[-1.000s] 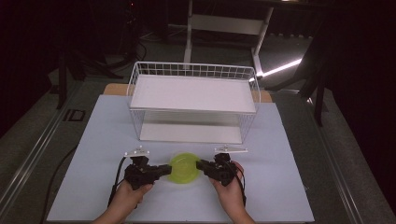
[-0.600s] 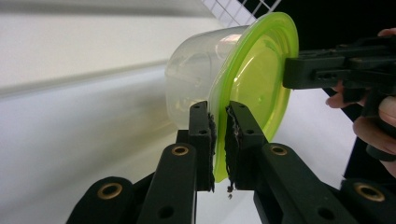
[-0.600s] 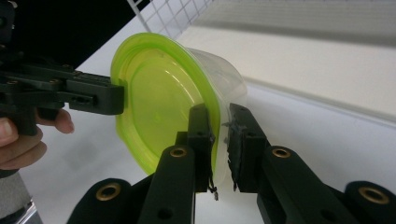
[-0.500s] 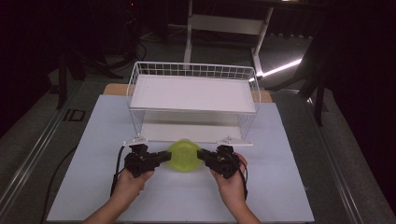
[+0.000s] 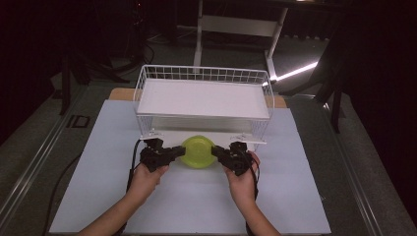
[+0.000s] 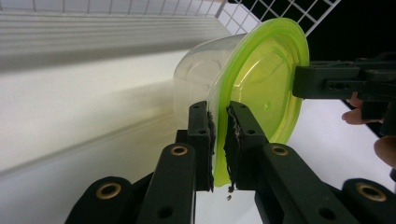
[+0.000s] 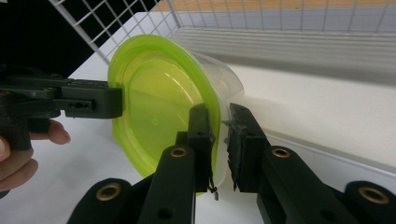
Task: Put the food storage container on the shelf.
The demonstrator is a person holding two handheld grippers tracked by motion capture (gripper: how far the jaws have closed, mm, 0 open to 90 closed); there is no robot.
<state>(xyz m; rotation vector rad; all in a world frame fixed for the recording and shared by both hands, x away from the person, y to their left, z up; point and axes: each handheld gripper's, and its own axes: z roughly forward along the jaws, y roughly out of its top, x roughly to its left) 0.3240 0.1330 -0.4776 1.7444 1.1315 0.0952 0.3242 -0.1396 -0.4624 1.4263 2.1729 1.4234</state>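
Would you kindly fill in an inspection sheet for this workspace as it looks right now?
Surface: white table top, bare around the hands.
Job's things: clear container with a green lid, held off the table between both grippers, at the open lower tier of the white wire rack.
Clutter: nothing seen.
Grippers: left gripper shut on the lid's rim; right gripper shut on the opposite rim.
Cables: black cable trailing from the left gripper along the forearm.
Surroundings: dark floor, a white stand behind the table.
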